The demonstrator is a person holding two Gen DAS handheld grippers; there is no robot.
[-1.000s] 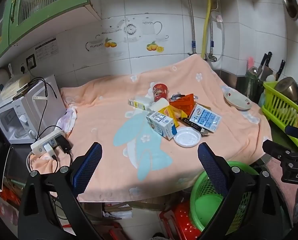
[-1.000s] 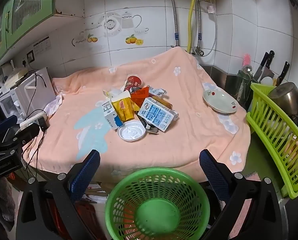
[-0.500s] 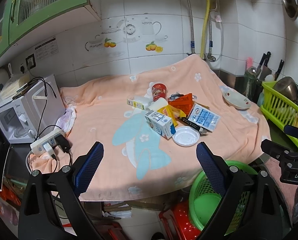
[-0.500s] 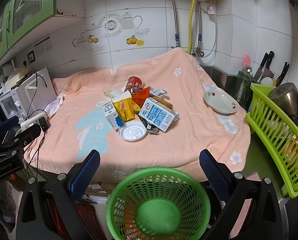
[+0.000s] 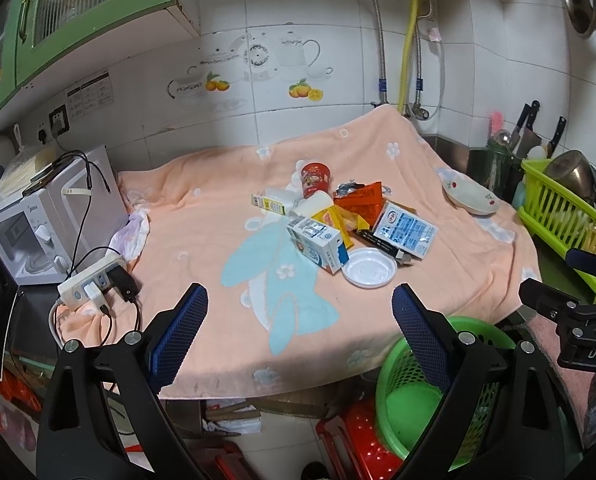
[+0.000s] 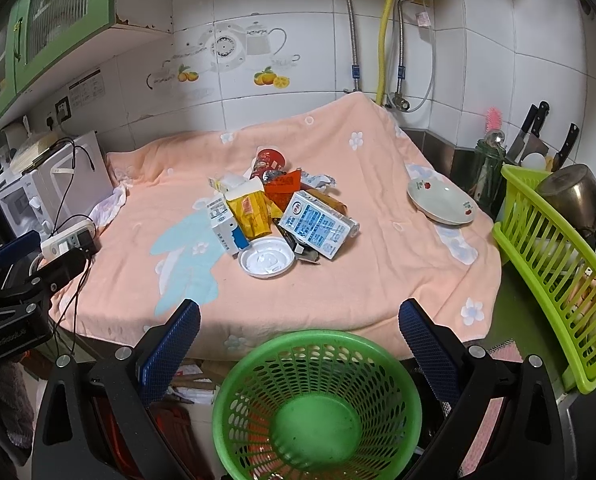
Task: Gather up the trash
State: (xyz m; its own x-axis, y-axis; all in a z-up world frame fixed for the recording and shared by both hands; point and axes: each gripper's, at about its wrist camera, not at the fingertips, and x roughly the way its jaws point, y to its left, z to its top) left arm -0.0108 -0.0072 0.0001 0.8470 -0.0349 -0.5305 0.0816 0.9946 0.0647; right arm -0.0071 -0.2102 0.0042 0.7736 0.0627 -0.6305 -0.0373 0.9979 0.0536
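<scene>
Left wrist view: the left gripper is spread and empty, well short of the trash pile at the middle of the blanket. The carton nearest it looks light and crushable; grip across its narrow sides.

Right wrist view: the right gripper is spread, empty, above the basket, which stands in front of the blanket's near edge. The lid is thin; pinch its rim.

Fleecy matt blanket, glossy plastic basket (perforated), glazed tiles.

Green basket (peach cloth)
</scene>
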